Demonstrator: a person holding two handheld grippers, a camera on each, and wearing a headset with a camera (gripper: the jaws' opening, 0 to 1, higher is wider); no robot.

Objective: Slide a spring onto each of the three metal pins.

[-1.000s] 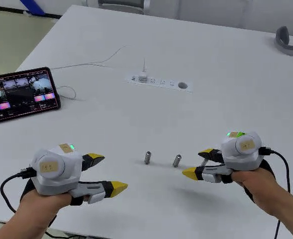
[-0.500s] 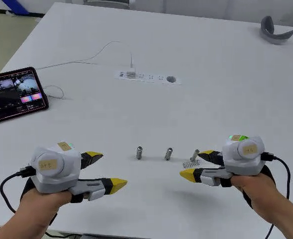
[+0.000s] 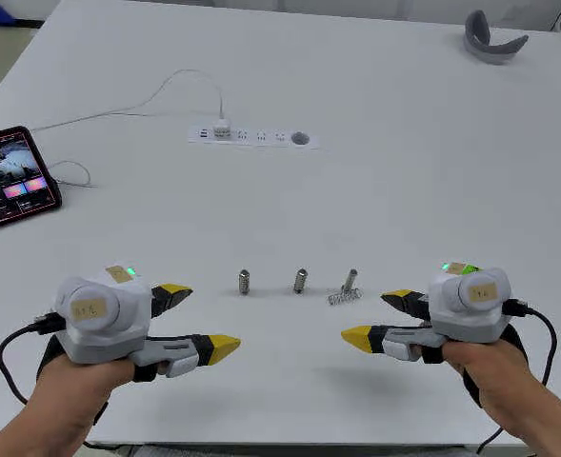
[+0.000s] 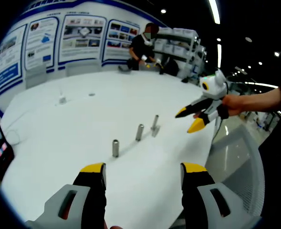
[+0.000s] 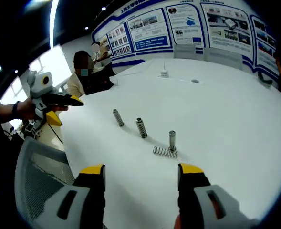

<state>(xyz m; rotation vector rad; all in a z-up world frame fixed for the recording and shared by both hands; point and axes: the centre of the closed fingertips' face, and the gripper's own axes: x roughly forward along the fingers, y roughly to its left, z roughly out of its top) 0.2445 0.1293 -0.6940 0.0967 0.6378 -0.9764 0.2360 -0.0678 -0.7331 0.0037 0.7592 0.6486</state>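
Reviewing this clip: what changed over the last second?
The right gripper has drawn back from the third pin, uncovering it and the loose spring lying at its base. The left pin and middle pin keep their springs. The left gripper stays open and empty, as does the right.

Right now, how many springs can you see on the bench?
3. One is on the left pin, one on the middle pin, and a loose spring lies beside the bare right pin.

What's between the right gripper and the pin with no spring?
A loose spring lies on its side at the bare pin's foot, seen in the right gripper view.
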